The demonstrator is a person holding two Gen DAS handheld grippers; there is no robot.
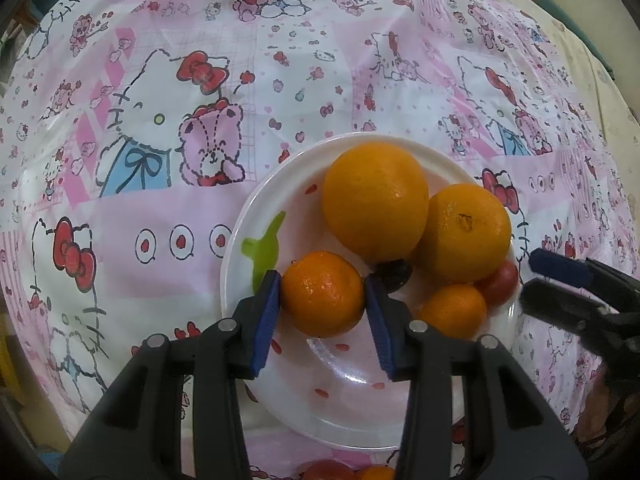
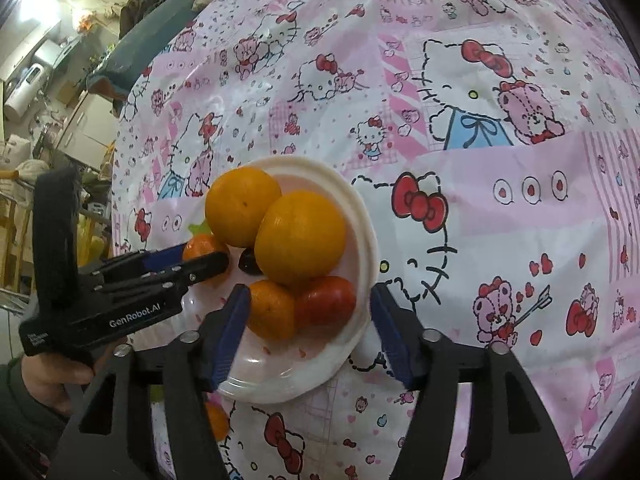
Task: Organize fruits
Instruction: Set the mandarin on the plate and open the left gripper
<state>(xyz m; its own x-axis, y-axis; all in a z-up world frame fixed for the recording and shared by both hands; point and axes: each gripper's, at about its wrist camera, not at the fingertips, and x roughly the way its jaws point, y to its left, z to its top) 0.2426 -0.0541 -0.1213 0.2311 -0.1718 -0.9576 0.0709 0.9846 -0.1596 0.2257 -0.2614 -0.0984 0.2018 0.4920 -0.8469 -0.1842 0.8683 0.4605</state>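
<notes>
Left wrist view: the left hand-held gripper [image 1: 322, 294] has its blue pads pressed on both sides of a small mandarin [image 1: 322, 294], grasping it over the white plate [image 1: 248, 216]. My guess is the step is picking or placing this fruit; next would be lifting it clear or releasing. Ahead of that gripper sits a large orange [image 1: 375, 200], and to its right a second orange [image 1: 464, 233], a smaller mandarin [image 1: 453, 310], a red tomato [image 1: 500, 282] and something dark between them. The right hand-held gripper [image 2: 310, 330] hangs released, straddling the plate's near rim on the pink-clothed surface [image 2: 500, 240].
</notes>
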